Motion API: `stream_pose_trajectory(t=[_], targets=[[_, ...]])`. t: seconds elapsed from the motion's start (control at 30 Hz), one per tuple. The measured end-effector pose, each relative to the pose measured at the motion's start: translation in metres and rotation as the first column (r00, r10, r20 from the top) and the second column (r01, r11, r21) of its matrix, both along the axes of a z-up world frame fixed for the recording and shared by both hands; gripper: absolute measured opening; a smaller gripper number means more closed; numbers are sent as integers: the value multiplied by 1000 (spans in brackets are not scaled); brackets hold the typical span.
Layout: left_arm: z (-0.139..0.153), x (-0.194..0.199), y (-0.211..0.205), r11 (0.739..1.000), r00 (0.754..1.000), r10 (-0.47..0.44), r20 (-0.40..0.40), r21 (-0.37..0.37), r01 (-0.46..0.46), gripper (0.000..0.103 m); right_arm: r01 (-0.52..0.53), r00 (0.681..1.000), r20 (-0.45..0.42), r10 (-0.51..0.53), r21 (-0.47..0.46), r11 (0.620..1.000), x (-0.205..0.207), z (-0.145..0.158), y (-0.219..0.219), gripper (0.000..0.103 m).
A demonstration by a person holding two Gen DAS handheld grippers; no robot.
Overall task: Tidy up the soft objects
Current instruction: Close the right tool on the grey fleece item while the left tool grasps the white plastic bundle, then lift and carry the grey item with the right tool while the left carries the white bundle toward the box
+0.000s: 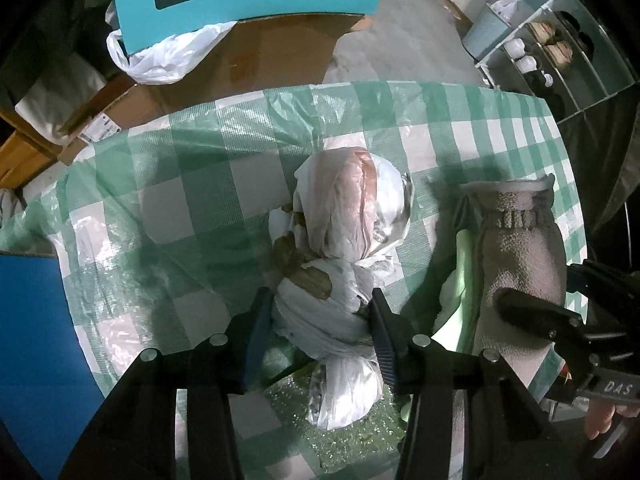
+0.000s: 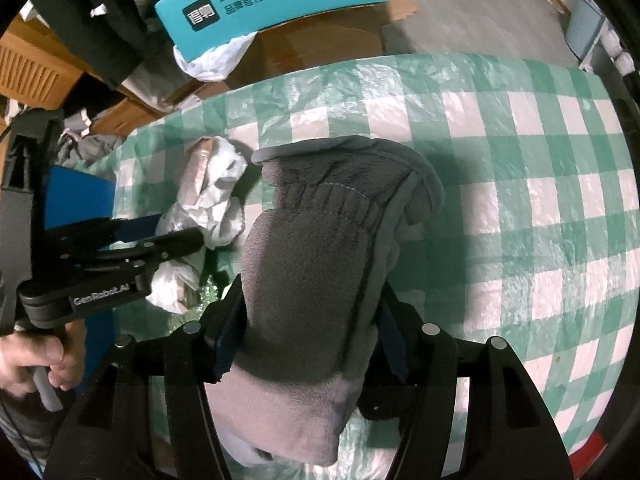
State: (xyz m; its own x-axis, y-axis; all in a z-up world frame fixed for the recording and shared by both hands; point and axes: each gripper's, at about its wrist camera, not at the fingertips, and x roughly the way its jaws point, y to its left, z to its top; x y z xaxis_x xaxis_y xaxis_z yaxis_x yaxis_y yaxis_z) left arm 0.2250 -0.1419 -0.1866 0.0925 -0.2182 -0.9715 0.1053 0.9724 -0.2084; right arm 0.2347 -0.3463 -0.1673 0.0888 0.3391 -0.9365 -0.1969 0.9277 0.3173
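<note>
Over the checked desk (image 1: 460, 120), my left tongs (image 1: 320, 320) pinch a crinkly, slippery plastic bundle (image 1: 344, 208) at its knotted waist; my right tongs (image 2: 312, 320) squeeze a soft, light fleece glove (image 2: 320, 248) mid-palm.

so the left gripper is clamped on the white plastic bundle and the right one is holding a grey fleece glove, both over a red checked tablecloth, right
Not quite: the tablecloth is green and white checked, not red, as both wrist views show. The rest holds. The left gripper has its jaws closed on the white plastic bundle, and the right gripper is holding the grey fleece glove.
</note>
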Motion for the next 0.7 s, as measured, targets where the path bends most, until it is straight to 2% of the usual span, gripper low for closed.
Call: stream_pose_trajectory(t=[0.2, 0.5, 0.53, 0.57, 0.6, 0.7], targets=[[-2, -1, 1, 1000, 1000, -5, -15, -6, 5, 48, 47, 999, 7, -46, -35, 998, 0, 2, -12, 74], [1, -5, 4, 1000, 1000, -10, -10, -7, 10, 48, 61, 998, 6, -61, -68, 996, 0, 3, -19, 77], [2, -5, 4, 1000, 1000, -10, -11, -8, 10, 48, 63, 998, 7, -62, -69, 996, -1, 4, -20, 75], [2, -6, 4, 1000, 1000, -11, -11, -9, 11, 48, 64, 998, 7, -63, -68, 996, -1, 4, -20, 68], [3, -6, 4, 1000, 1000, -12, -12, -10, 12, 48, 62, 998, 7, -61, -60, 996, -1, 5, -21, 55], [4, -7, 4, 1000, 1000, -15, -12, -8, 15, 48, 53, 998, 31, -51, -56, 997, -2, 12, -21, 33]])
